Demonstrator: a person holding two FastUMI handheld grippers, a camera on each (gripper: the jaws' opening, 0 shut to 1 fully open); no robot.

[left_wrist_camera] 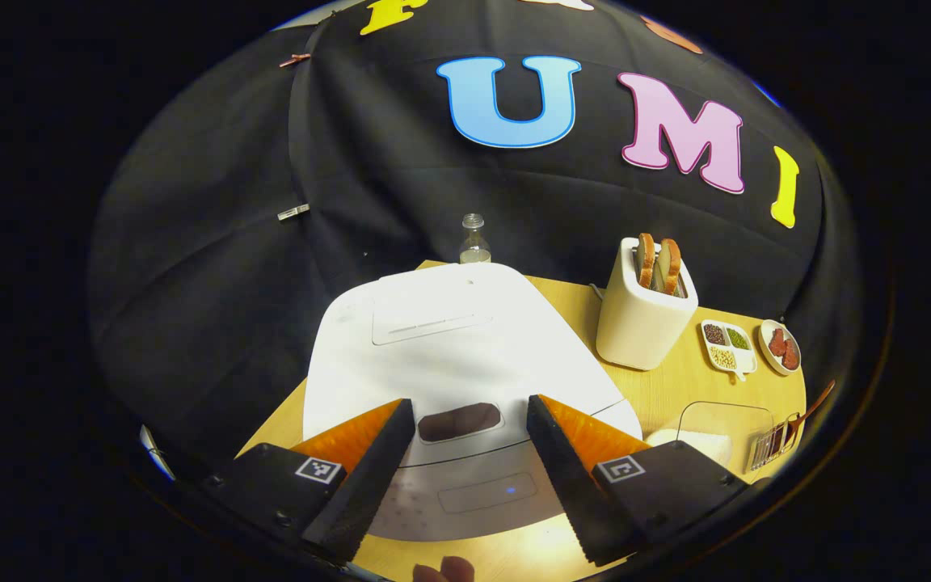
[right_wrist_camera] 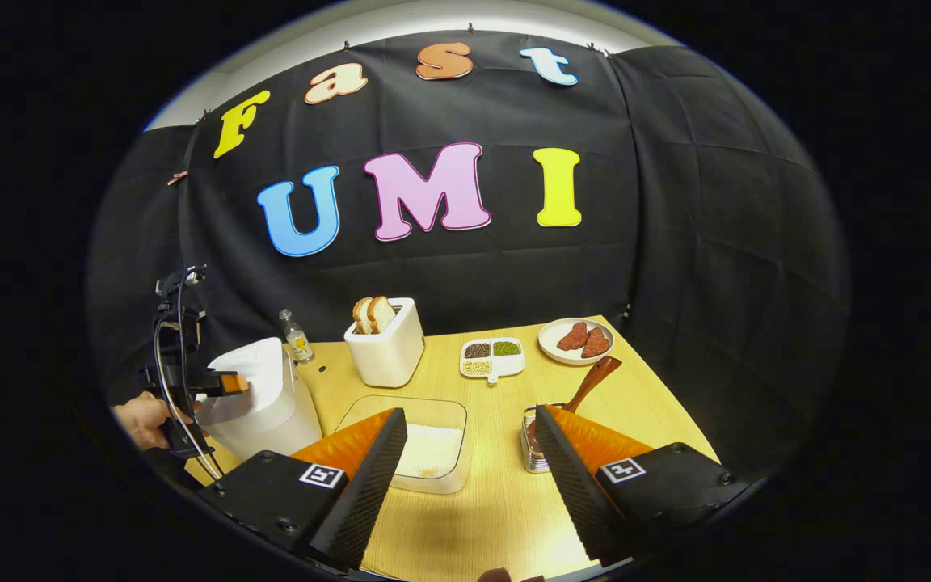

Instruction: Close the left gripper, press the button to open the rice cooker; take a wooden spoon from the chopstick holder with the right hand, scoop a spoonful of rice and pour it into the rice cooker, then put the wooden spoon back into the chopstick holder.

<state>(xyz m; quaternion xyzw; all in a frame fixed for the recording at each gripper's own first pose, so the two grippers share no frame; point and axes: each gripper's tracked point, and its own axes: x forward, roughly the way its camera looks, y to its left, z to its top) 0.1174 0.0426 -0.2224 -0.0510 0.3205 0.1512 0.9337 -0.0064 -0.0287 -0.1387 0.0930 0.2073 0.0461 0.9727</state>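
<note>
The wooden worktop [right_wrist_camera: 506,485] is the biggest thing. On its left side sits the white rice cooker [left_wrist_camera: 465,347] with its lid down. The left gripper [left_wrist_camera: 469,477] hangs just above the cooker's near edge, jaws wide apart and holding nothing.

Right of the cooker is a clear box [right_wrist_camera: 425,444] with white rice in the bottom. Behind it stands a white toaster [right_wrist_camera: 389,352] with two slices of bread poking out. A small glass bottle [right_wrist_camera: 297,335] stands at the far left.

Farther right is a white tray [right_wrist_camera: 492,358] with beans in three parts, then a plate [right_wrist_camera: 575,339] with red meat slices.

The metal chopstick holder [right_wrist_camera: 532,444] stands near the right, with the wooden spoon [right_wrist_camera: 591,380] sticking up from it. The right gripper [right_wrist_camera: 469,477] hangs near it, jaws wide apart and empty.
</note>
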